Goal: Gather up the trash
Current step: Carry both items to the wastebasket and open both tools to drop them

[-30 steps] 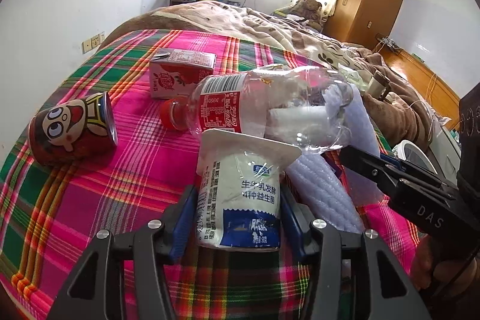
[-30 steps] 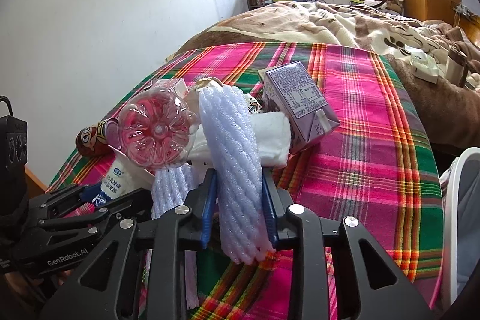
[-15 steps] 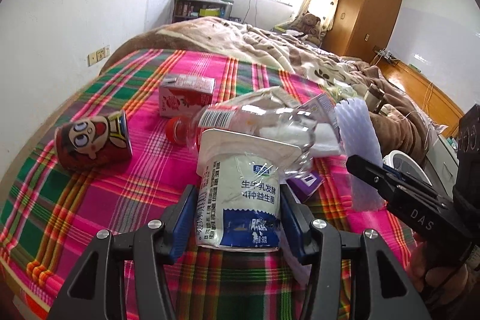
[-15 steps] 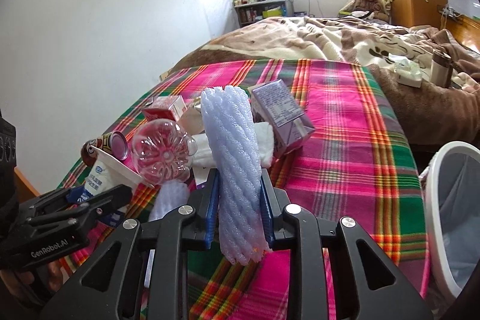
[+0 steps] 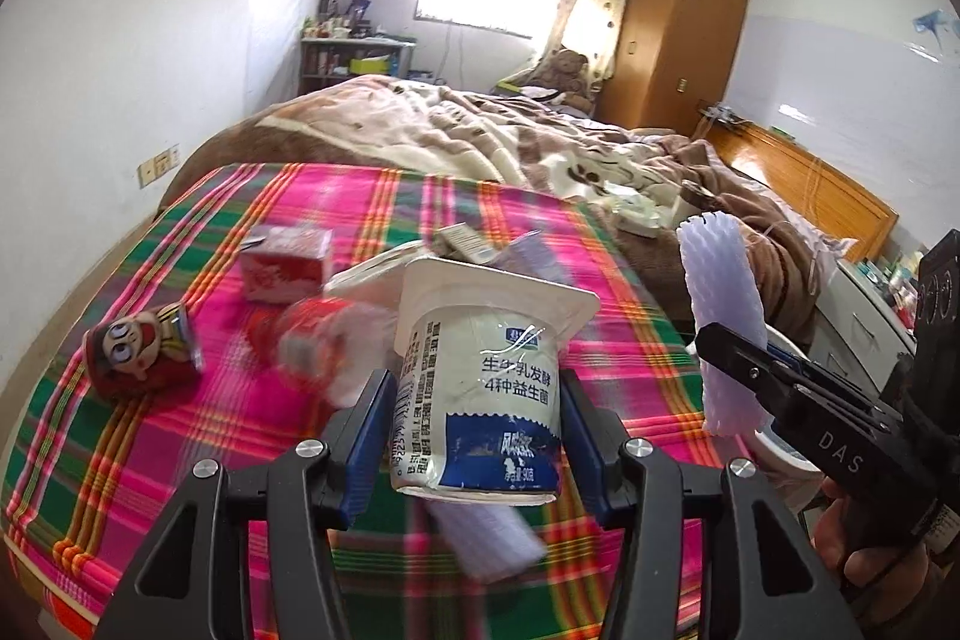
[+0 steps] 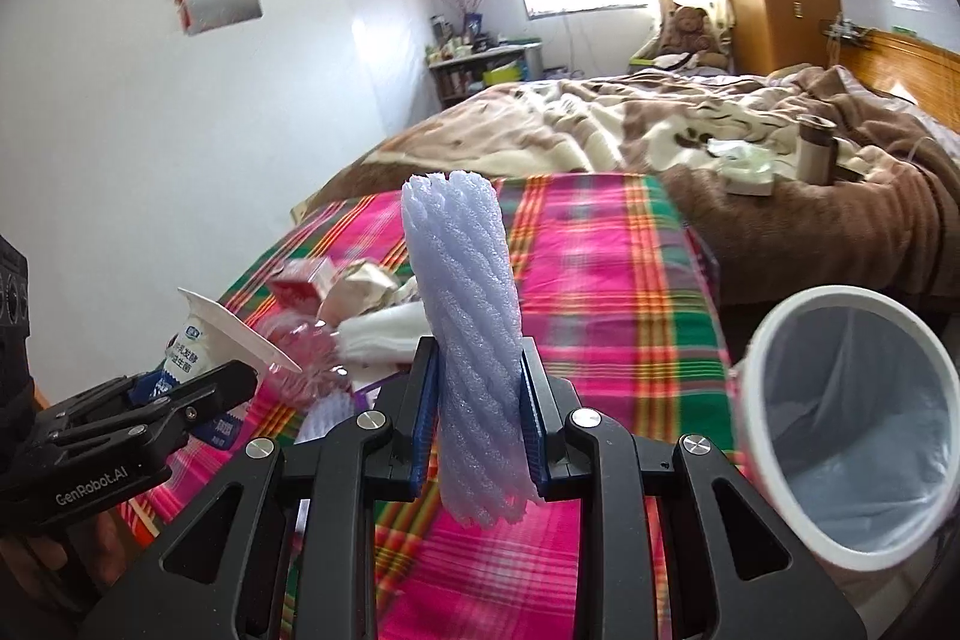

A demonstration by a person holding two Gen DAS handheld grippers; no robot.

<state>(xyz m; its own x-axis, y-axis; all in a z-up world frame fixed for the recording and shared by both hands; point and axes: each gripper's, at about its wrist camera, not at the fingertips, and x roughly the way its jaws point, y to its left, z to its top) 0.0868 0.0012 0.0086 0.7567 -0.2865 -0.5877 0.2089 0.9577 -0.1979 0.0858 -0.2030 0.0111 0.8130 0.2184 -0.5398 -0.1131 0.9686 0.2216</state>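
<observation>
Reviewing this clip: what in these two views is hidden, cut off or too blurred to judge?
- Plastic bottle: smeared by motion blur in the left wrist view; label unreadable.
- Trash bin: right wrist view cuts off its lower part; only the liner shows inside.
- Foam sleeve: its lower end sits behind the right gripper.
- Yogurt cup: open end faces away; contents unseen in the left gripper.

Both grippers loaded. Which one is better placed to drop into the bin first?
Right, probably. The right gripper holds the foam sleeve with the white bin open just beside it. The left gripper, holding the yogurt cup, sits farther away.
</observation>
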